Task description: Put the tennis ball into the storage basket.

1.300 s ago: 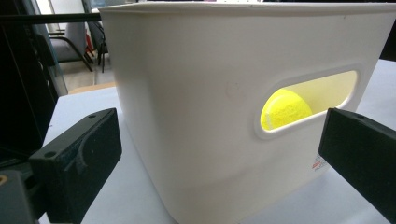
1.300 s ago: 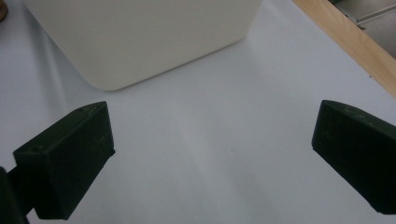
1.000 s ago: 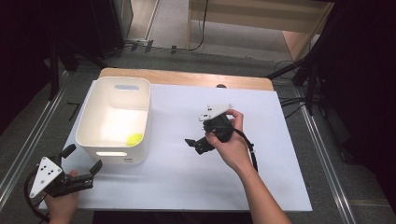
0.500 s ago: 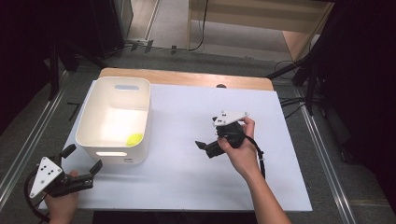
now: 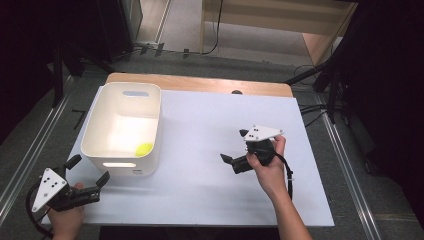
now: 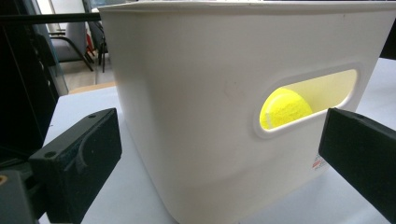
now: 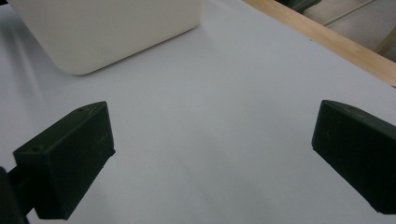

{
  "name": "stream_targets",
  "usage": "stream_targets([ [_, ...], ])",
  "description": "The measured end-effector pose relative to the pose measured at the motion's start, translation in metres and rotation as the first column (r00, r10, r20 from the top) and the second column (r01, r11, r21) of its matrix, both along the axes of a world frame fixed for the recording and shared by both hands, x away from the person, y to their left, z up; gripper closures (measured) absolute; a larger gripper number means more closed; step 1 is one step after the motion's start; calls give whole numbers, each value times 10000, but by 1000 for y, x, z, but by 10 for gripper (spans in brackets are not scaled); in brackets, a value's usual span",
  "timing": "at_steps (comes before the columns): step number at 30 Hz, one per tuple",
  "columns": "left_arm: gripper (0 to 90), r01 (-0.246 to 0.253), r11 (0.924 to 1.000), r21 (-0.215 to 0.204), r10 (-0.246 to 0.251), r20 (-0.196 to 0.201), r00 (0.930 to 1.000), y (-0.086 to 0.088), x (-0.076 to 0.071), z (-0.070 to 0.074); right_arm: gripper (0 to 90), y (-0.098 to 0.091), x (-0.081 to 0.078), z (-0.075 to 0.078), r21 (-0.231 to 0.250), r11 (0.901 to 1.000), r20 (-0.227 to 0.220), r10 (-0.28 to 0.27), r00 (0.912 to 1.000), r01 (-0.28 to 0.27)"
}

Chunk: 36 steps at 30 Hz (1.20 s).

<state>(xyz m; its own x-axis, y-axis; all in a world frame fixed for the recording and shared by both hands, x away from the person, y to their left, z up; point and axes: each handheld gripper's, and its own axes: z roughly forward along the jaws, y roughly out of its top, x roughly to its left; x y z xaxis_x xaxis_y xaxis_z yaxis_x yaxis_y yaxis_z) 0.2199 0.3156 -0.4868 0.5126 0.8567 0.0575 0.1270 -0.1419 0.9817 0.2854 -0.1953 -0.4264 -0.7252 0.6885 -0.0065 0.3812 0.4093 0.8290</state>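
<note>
Lying inside the white bin (image 5: 122, 125) toward its near wall, the yellow ball (image 5: 144, 148) shows through the handle slot. That bin stands at the table's (image 5: 210, 200) left edge. The left gripper (image 5: 86, 176) hovers at the near left corner, jaws spread and empty. The right gripper (image 5: 233, 147) hangs over mid-table, likewise released.

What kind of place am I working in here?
Probably a lab or recording workspace, not a home: a white-topped table with a plain white bin, metal floor rails, and cables trailing across grey carpet.
</note>
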Motion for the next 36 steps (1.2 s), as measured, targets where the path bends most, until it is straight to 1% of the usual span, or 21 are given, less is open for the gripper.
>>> stream_targets([
  [3, 0, -2, 10000, -3, 2, 5, 10000, 0, 0, 0, 0, -7, -4, -3, 89, 9999, 95, -139, 9999, 138],
  [5, 0, 7, 10000, -10, -7, 7, 10000, 0, 0, 0, 0, -12, -6, -5, 250, 9995, 113, -200, 9997, 198],
  [6, 0, 9, 10000, 2, -9, 2, 10000, 0, 0, 0, 0, -14, -7, -7, 286, 9993, 195, -234, 9995, 228],
  [10, 0, 2, 10000, 6, -2, 2, 10000, 0, 0, 0, 0, -22, -11, -10, 466, 9985, 173, -313, 9994, 304],
  [11, 0, 4, 10000, -6, -4, 5, 10000, 0, 0, 0, 0, -24, -12, -11, 501, 9981, 241, -373, 9990, 361],
  [15, 0, 5, 10000, -6, -5, 6, 10000, 0, 0, 0, 0, -32, -17, -16, 641, 9965, 207, -552, 9983, 537],
  [25, 0, -3, 10000, 22, 3, 4, 10000, 0, 0, 0, 0, -53, -29, -28, 1012, 9900, 263, -1010, 9945, 978],
  [27, 0, -12, 10000, 34, 12, -5, 10000, 0, 0, 0, 0, -58, -32, -31, 1077, 9889, 392, -1071, 9935, 1024],
  [32, 0, -19, 10000, 36, 19, -10, 10000, 0, 0, 0, 0, -69, -39, -35, 1288, 9852, 542, -1210, 9912, 1132],
  [36, 0, 0, 10000, 21, 0, 11, 10000, -1, 0, 0, 0, -76, -44, -39, 1408, 9809, 469, -1423, 9887, 1345],
])
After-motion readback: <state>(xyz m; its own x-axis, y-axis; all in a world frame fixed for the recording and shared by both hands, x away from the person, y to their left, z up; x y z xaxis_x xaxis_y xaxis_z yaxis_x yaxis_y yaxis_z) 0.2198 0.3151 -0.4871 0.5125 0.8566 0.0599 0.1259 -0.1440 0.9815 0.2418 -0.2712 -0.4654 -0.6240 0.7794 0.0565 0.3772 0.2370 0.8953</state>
